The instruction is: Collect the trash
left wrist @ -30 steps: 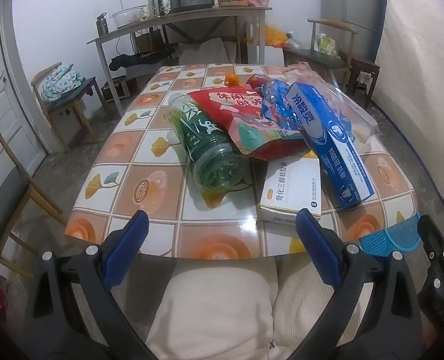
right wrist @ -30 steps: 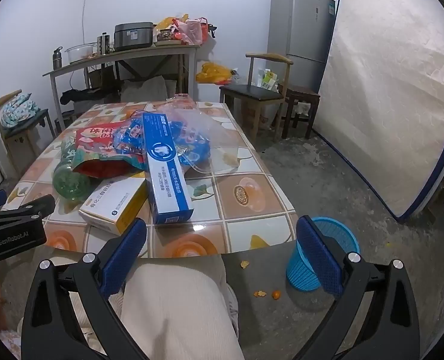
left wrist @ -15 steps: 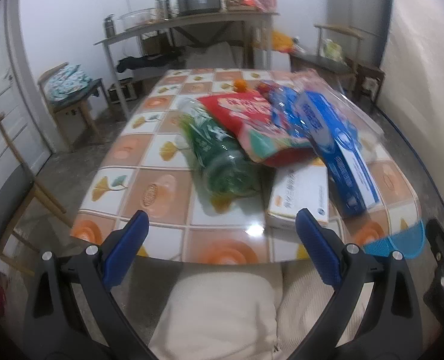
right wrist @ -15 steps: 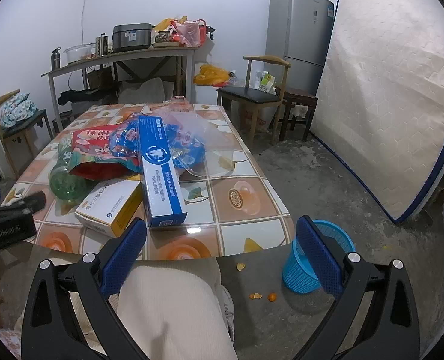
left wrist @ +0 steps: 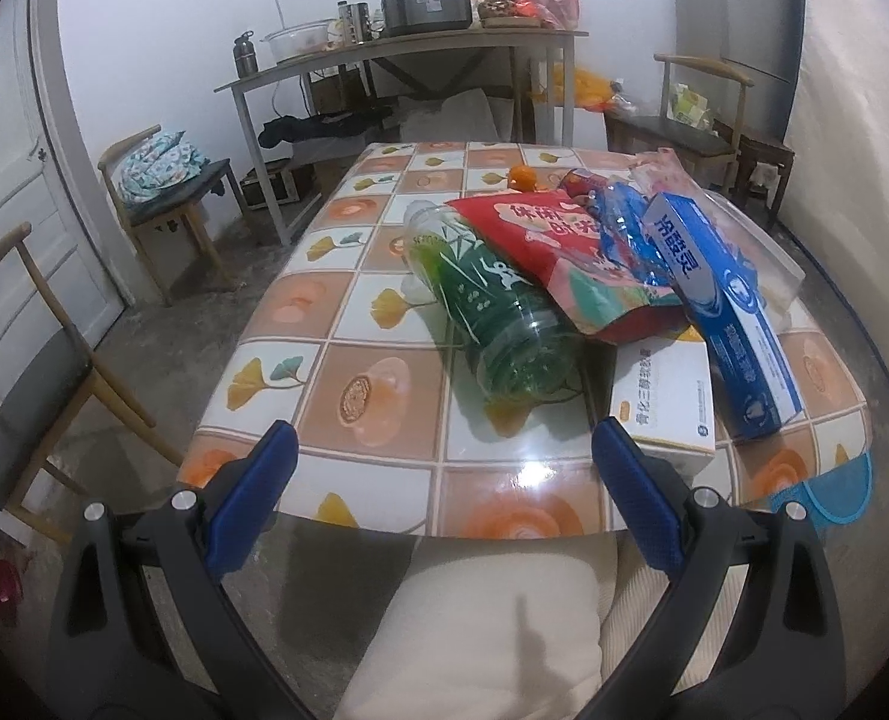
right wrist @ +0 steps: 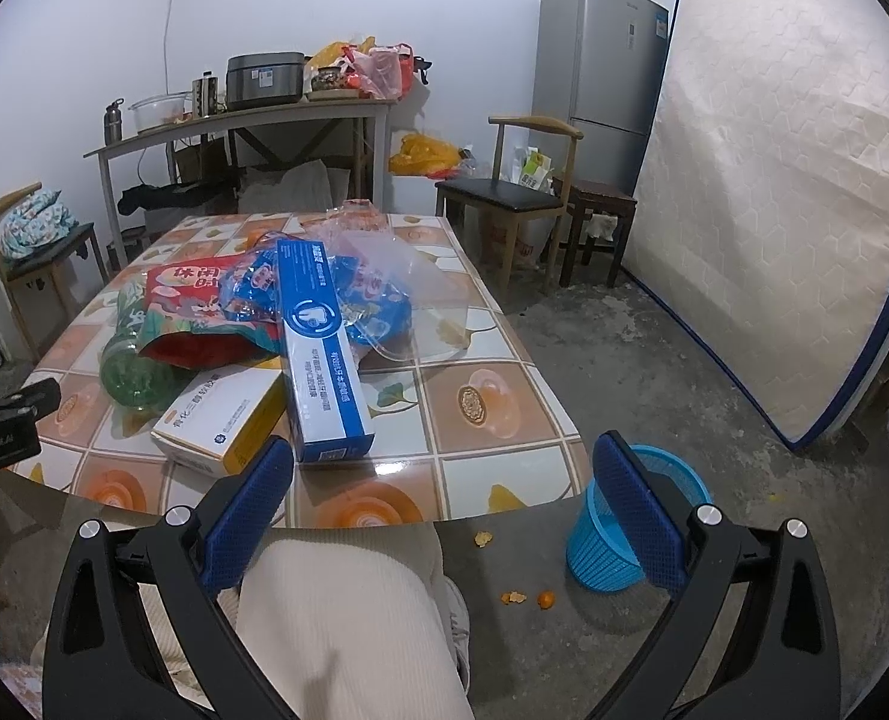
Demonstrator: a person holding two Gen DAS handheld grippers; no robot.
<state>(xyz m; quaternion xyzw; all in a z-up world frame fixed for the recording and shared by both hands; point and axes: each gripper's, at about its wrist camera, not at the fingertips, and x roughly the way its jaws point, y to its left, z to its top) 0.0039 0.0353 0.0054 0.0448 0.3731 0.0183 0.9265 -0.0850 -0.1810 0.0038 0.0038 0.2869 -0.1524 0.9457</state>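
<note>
A pile of trash lies on the tiled table [left wrist: 360, 324]: a green plastic bottle [left wrist: 498, 318] on its side, a red snack bag [left wrist: 564, 252], a blue toothpaste box [left wrist: 726, 312], a white and yellow medicine box [left wrist: 663, 402], blue wrappers [right wrist: 372, 300] and a clear plastic bag [right wrist: 408, 276]. The blue mesh waste basket [right wrist: 630, 534] stands on the floor off the table's near right corner. My left gripper [left wrist: 444, 498] hangs open before the table's near edge. My right gripper [right wrist: 444, 498] is open too, over a person's lap, holding nothing.
A person's legs in cream trousers [right wrist: 348, 618] sit under both grippers. Orange peel bits [right wrist: 522, 597] lie on the floor by the basket. Wooden chairs [left wrist: 30, 372] stand left of the table, another chair [right wrist: 510, 204], a fridge [right wrist: 594, 72] and a leaning mattress [right wrist: 780, 192] to the right.
Both views have shifted slightly, with the table a little farther and higher in frame. Both grippers stay open and the trash pile has not moved.
</note>
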